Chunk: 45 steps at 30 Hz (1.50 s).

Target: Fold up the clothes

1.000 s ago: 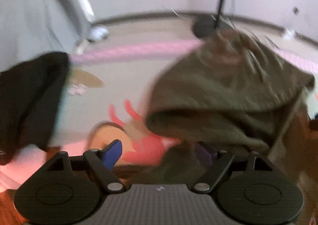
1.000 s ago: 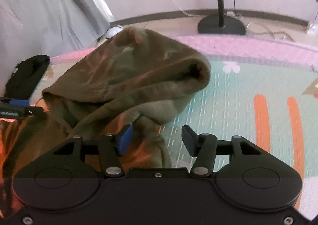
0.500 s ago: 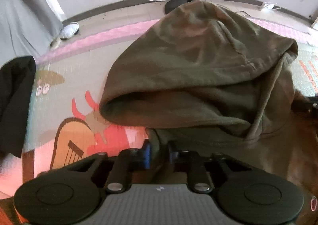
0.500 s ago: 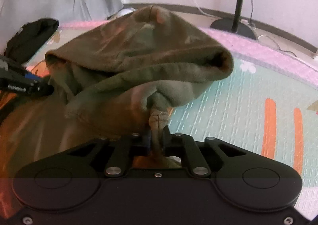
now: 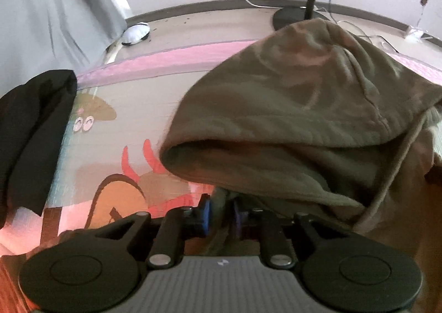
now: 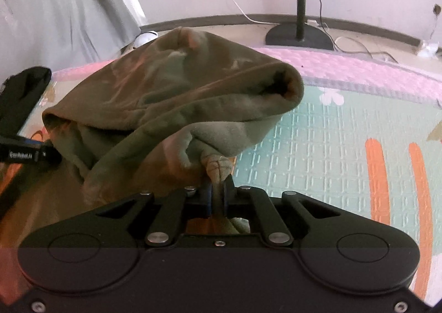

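From left wrist: left gripper (image 5: 220, 214) pinching olive hoodie (image 5: 298, 108) fabric, jaws easing apart slightly; hood bunched above play mat (image 5: 132, 130), black garment (image 5: 30, 133) aside, unfolded. From right wrist: right gripper (image 6: 218, 197) clenched on hoodie (image 6: 171, 97) edge. Folding barely begun.

Both fisheye views sit just behind their own jaws, tilted steeply down at the patterned foam play mat (image 6: 317, 147) and facing the pale far wall. Each looks close-up at the bunched olive-green fleece hoodie (image 5: 290, 108), and both share the black round-based lamp stand (image 6: 299, 33)
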### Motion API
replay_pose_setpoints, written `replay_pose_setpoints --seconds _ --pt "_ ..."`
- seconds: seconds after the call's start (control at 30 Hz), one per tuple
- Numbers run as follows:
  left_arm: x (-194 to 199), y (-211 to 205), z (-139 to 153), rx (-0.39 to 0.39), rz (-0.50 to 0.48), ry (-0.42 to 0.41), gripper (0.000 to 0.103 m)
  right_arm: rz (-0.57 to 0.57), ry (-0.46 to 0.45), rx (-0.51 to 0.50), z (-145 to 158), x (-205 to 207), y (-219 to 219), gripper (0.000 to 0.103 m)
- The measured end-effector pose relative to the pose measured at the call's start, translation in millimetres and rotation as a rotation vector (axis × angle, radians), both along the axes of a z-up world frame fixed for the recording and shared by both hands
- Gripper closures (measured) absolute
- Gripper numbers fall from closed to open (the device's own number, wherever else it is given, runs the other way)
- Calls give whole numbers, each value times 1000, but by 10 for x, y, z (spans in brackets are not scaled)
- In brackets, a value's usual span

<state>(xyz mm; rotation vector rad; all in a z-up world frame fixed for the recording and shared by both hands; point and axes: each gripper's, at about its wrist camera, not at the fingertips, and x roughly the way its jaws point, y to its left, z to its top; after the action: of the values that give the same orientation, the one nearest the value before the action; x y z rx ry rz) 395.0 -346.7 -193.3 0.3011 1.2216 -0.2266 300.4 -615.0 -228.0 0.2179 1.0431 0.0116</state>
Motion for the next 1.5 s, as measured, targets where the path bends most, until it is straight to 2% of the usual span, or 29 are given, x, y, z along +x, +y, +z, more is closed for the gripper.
replay_pose_setpoints --seconds 0.1,0.17,0.23,0.27,0.3,0.33,0.47,0.6,0.73,1.1,1.5 --pt "35 0 -1 6 12 11 78 0 1 -2 -9 24 7 97" --pt "15 -30 10 32 -5 -3 71 -12 8 17 -16 8 -15 96" --pt "-25 -66 35 64 -32 -32 54 -5 7 25 5 1 -34 89" --pt "-48 -74 62 69 -47 -44 49 1 11 27 12 -2 -39 85" --pt "-56 -75 84 64 -55 -47 40 1 14 20 29 -9 -44 80" --pt "-58 -71 115 55 -56 -52 36 0 16 13 46 -17 -48 79" --pt "-43 -54 232 11 -38 -44 35 11 15 19 140 -42 -56 78" --pt "-85 -60 308 19 -43 -50 33 6 -5 36 282 -87 -67 64" --pt "-163 -19 404 -7 -34 -51 27 23 -22 29 440 -137 -16 58" --pt "-529 179 670 -34 -14 -42 25 21 -18 81 693 -427 83 55" --pt "-1124 600 838 -67 -12 -15 23 -19 1 70 875 -1033 318 53"
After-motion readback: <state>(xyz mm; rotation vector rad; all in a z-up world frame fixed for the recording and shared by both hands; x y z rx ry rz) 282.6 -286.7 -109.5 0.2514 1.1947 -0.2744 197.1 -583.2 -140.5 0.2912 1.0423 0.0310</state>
